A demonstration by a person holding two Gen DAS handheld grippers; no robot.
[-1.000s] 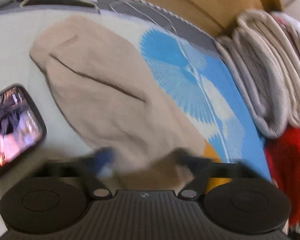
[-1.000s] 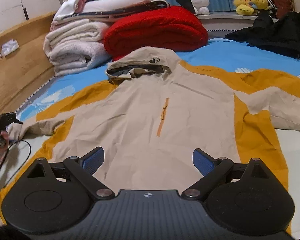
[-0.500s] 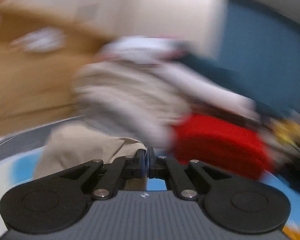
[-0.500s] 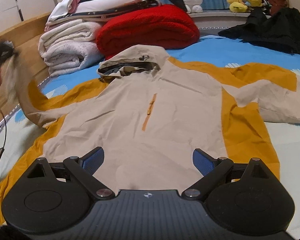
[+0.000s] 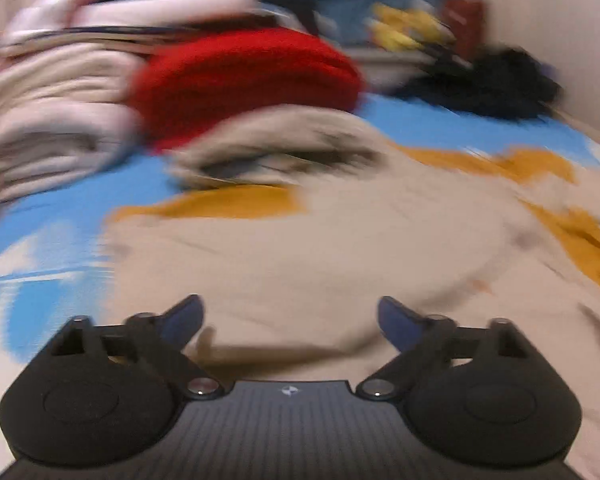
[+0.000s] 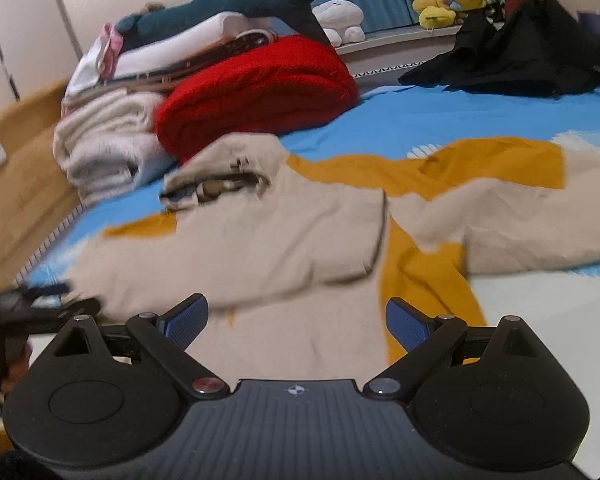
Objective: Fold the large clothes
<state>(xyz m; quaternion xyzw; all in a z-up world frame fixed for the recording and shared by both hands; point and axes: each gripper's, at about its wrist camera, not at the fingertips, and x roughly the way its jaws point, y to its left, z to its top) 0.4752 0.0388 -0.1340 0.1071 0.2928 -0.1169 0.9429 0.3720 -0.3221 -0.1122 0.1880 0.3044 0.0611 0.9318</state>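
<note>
On the blue patterned bedspread [image 6: 440,120], a beige and mustard hooded jacket [image 6: 260,248] lies front up, its hood [image 6: 220,168] toward a folded red blanket [image 6: 256,92] and a stack of pale folded blankets [image 6: 104,148]. In the right wrist view, 1 sleeve [image 6: 236,264] is laid across the chest, its cuff edge near the mustard side panel, while the other sleeve [image 6: 540,232] stretches out flat toward the frame's right edge. The right gripper [image 6: 296,324] hangs above the lower part of the jacket with its 2 blue-padded fingers spread wide; nothing lies between them and neither pad touches cloth. At the far left of the same view the left gripper [image 6: 32,304] appears as a dark, blurred shape beside the folded sleeve. The left wrist view is motion-blurred: the left gripper [image 5: 290,316] is opening, its 2 fingers already far apart over the beige fabric of the jacket [image 5: 300,248] and holding nothing. Behind the blankets rest a plush shark [image 6: 236,4], yellow stuffed toys [image 6: 444,0] on a ledge, and a heap of black clothing [image 6: 520,52]. A wooden bed frame [image 6: 16,184] borders the bedspread at left.
</note>
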